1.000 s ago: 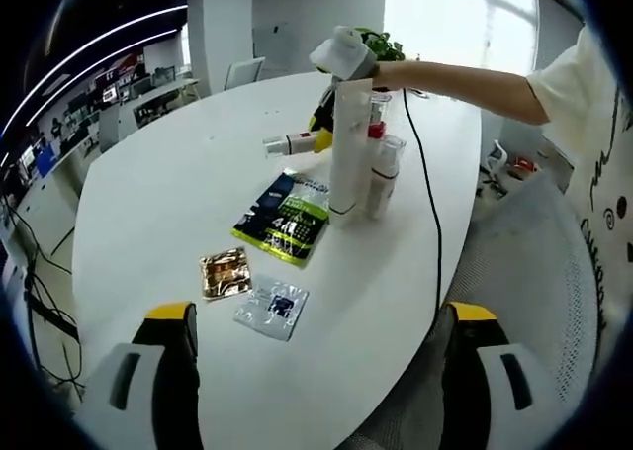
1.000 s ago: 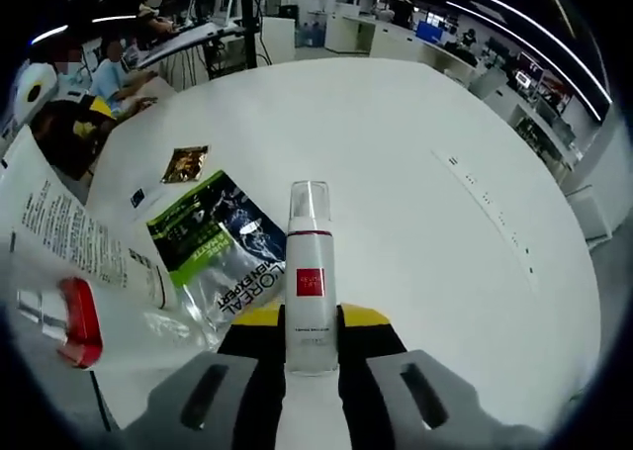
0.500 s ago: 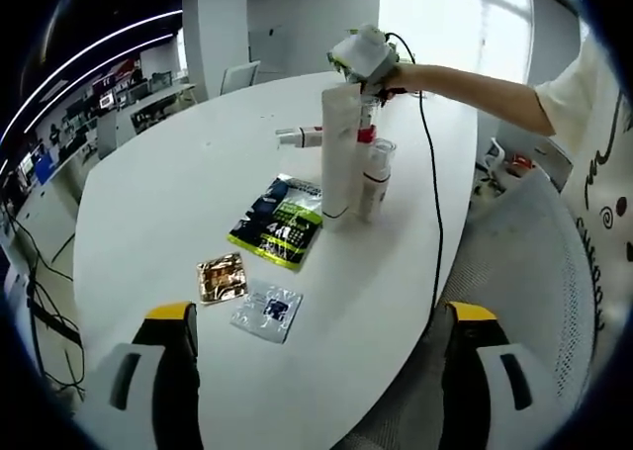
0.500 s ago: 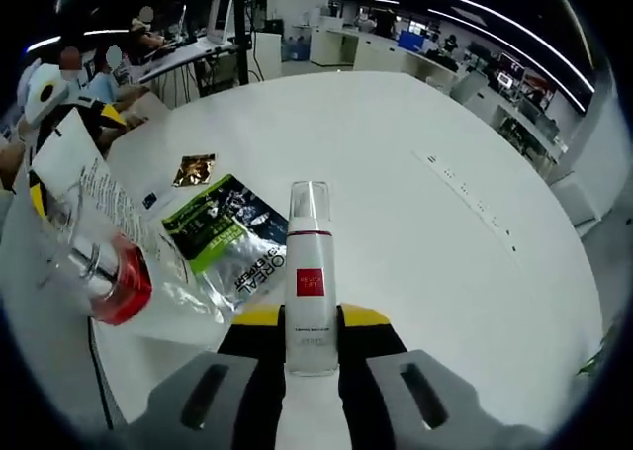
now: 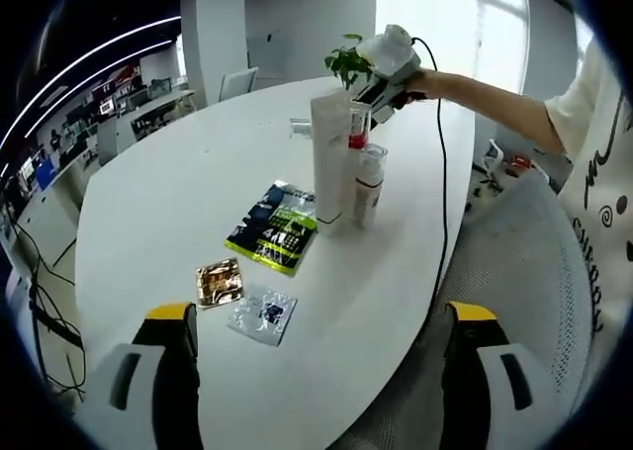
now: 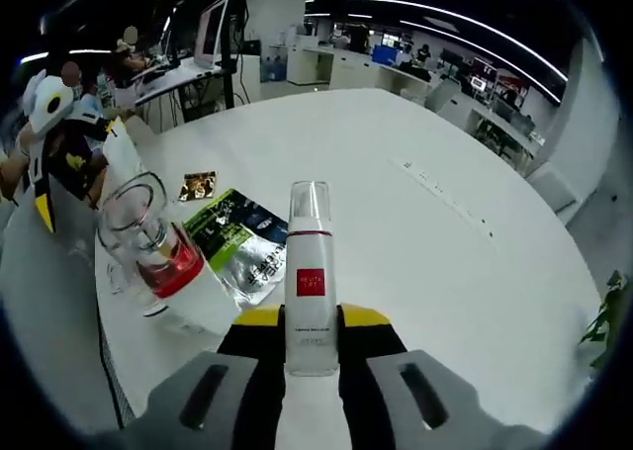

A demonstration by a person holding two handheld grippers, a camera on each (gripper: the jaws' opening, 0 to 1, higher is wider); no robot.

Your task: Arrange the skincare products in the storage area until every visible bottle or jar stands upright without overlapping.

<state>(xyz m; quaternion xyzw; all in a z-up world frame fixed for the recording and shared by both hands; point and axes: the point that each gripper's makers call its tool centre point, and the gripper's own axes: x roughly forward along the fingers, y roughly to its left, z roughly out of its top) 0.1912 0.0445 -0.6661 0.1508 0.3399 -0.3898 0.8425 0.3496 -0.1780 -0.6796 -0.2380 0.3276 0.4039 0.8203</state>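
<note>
Right gripper [image 6: 312, 346] is pinching one white pump bottle [image 6: 310, 272], red label, clear cap. Left of it: two upright bottles [image 6: 163, 257], three sachets [image 6: 237, 242]. Left gripper [image 5: 315, 371] spread wide.

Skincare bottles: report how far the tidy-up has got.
Done: a tall white tube and a red-collared bottle stand upright side by side on the table. In hand: the right gripper holds a clear-capped pump bottle above the table. Left: set it upright beside them. The left gripper is open and idle.
</note>
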